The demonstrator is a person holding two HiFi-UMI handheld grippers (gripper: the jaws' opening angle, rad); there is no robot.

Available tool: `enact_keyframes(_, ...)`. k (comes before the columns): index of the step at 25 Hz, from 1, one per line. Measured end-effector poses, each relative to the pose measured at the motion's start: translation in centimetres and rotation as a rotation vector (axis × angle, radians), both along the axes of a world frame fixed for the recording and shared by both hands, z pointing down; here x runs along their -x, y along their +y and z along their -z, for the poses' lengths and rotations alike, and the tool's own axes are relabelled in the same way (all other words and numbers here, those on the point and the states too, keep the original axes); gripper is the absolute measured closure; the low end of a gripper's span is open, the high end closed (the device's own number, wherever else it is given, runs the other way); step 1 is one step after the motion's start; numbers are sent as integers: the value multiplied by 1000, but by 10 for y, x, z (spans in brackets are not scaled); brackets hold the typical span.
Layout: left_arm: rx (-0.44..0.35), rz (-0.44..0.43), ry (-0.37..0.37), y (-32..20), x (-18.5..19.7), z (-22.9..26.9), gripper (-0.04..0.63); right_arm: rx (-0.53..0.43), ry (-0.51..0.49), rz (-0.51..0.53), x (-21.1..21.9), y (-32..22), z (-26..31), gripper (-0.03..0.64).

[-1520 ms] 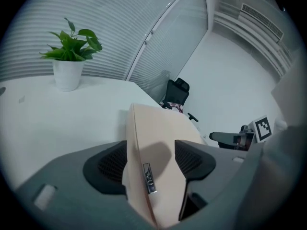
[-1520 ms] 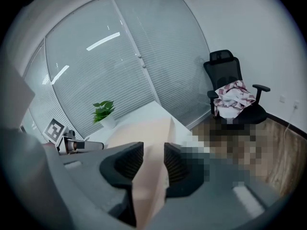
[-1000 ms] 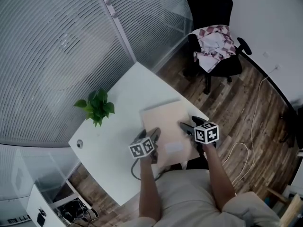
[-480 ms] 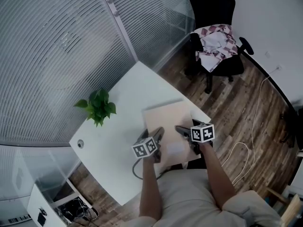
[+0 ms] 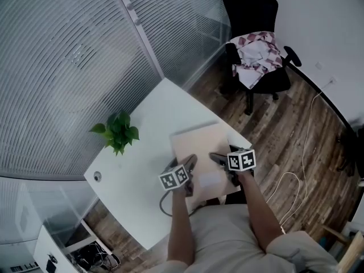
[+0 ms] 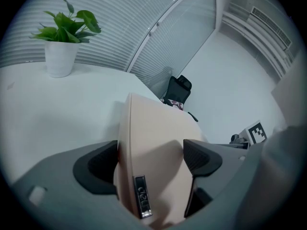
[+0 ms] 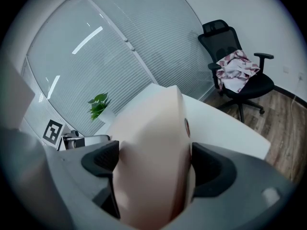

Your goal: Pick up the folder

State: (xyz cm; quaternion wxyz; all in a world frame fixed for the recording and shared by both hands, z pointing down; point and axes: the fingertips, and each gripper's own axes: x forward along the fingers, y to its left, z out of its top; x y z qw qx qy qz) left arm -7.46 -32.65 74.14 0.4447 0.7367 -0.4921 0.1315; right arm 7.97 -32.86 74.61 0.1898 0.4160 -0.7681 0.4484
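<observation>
Left gripper (image 6: 151, 158) released: jaws just opened wide, beige folder (image 5: 200, 144) between them, unclamped. Right gripper (image 7: 153, 163) likewise slack around the folder's near end. I note the folder lies flat on the white counter (image 5: 142, 147), potted plant (image 5: 118, 131) nearby.

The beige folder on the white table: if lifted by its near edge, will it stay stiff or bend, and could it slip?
The flat beige folder looks thin and wide, so lifted by one edge its far end would probably sag. Its cover looks smooth, so it may slip in a light grip. It probably weighs little.
</observation>
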Motion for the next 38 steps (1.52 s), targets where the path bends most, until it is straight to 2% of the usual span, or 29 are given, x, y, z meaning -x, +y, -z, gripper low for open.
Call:
enact_keyframes(16,-15,-11,-49,10,-6,13,183,-48,27,-8,-5,12,12,149)
enact_keyframes(27,-187,8,-98,-6,-4,82,183,-218,-19,-5,-3,-8,75,149)
enact_keyframes(38,-366,37,-123,-19,-2,158,183,-389,-5,8,-2,-24,148,149)
